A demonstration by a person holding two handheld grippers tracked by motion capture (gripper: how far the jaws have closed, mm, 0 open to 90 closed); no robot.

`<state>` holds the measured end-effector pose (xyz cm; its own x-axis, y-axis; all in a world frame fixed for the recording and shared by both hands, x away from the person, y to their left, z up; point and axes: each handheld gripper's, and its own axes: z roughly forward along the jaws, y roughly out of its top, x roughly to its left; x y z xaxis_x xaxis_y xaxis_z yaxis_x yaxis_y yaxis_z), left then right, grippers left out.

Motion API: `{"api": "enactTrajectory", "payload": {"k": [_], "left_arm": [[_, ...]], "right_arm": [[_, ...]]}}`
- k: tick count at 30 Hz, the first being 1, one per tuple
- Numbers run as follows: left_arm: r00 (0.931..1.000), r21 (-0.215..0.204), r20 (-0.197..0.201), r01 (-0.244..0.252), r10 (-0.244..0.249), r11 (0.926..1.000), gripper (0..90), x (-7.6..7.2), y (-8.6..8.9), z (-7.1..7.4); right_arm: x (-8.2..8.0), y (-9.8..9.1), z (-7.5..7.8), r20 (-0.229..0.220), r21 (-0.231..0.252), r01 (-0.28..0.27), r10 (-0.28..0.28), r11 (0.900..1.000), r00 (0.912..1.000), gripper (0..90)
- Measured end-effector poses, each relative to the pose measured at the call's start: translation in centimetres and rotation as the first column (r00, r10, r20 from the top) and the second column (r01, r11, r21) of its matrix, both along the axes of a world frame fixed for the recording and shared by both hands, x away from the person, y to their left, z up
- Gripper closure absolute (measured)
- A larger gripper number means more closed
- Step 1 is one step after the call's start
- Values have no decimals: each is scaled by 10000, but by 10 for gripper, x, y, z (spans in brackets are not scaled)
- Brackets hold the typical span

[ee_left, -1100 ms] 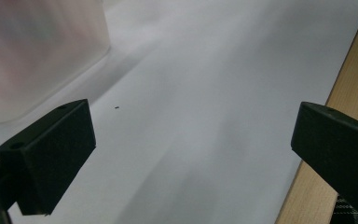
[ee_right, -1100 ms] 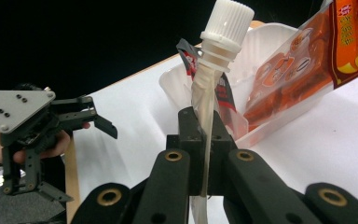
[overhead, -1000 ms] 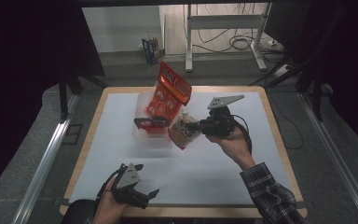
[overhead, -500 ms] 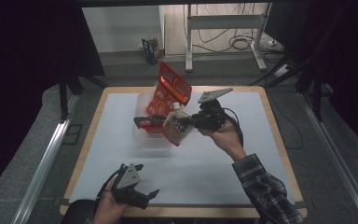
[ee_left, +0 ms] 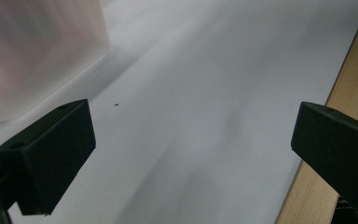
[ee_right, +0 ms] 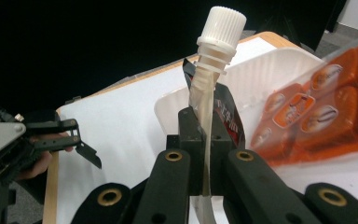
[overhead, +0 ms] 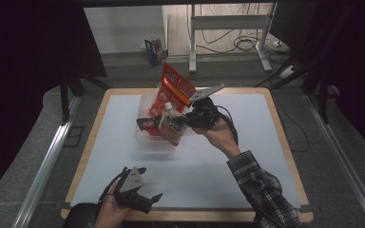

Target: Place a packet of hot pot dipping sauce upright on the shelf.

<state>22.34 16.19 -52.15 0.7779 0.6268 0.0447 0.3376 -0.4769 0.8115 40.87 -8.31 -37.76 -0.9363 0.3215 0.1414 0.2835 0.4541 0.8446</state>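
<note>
My right gripper [overhead: 184,120] is shut on a beige spouted pouch [overhead: 172,127] and holds it in the air over the near right part of a translucent tub [overhead: 147,140]. In the right gripper view the jaws pinch the pouch [ee_right: 206,109] edge-on, below its white screw cap [ee_right: 221,24]. A tall orange snack bag [overhead: 173,88] leans in the tub, with a dark red packet [overhead: 147,123] beside it. My left gripper [overhead: 148,185] rests in a hand near the table's front edge, open with nothing between its jaws [ee_left: 191,154].
A white mat [overhead: 247,156] covers the wooden table [overhead: 285,142]. The tub's blurred wall [ee_left: 37,56] stands at the upper left in the left gripper view, and the table's wooden edge [ee_left: 349,93] runs at the right. Dark floor and metal frames surround the table.
My right gripper has carried the pouch leftward, from beside the tub to over it. The left gripper has stayed in place.
</note>
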Motion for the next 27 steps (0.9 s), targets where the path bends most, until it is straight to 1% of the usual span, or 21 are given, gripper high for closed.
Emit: {"api": "enactTrajectory", "payload": {"k": [6, 13, 15, 16, 20, 22, 24, 26, 27], "left_arm": [[10000, 79, 33, 10, -10, 10000, 0, 0, 0, 0], [10000, 205, 61, 45, -46, 9998, 0, -1, -1, 0], [10000, 229, 83, 53, -55, 9997, 0, -1, -1, 0], [9999, 242, 83, 56, -58, 9997, 0, -1, -1, 0], [9999, 282, 81, 57, -59, 9996, 0, -1, -1, 0], [9999, 301, 82, 61, -64, 9995, 0, -1, -2, -1], [9999, 339, 78, 73, -75, 9994, 0, -1, -2, -1], [9999, 361, 83, 87, -90, 9993, 0, -1, -2, -1], [9999, 367, 76, 97, -99, 9993, 0, -1, -2, -1]], "right_arm": [[3, 16, -3, -11, -8, -196, 196, 9998, 9998, 878], [3, 33, -6, -113, 27, -565, 565, 9984, 9983, 879], [3, 37, -8, -130, -29, -622, 621, 9981, 9980, 879], [3, 40, -10, -134, -131, -633, 631, 9979, 9979, 879], [6, 44, -15, -308, -318, -681, 671, 9972, 9973, 878], [8, 44, -17, -471, -252, -674, 662, 9974, 9967, 876], [10, 44, -18, -515, -217, -659, 647, 9976, 9966, 874], [12, 43, -19, -597, -267, -638, 621, 9976, 9963, 870], [12, 44, -20, -615, -370, -607, 584, 9975, 9964, 865]]}}
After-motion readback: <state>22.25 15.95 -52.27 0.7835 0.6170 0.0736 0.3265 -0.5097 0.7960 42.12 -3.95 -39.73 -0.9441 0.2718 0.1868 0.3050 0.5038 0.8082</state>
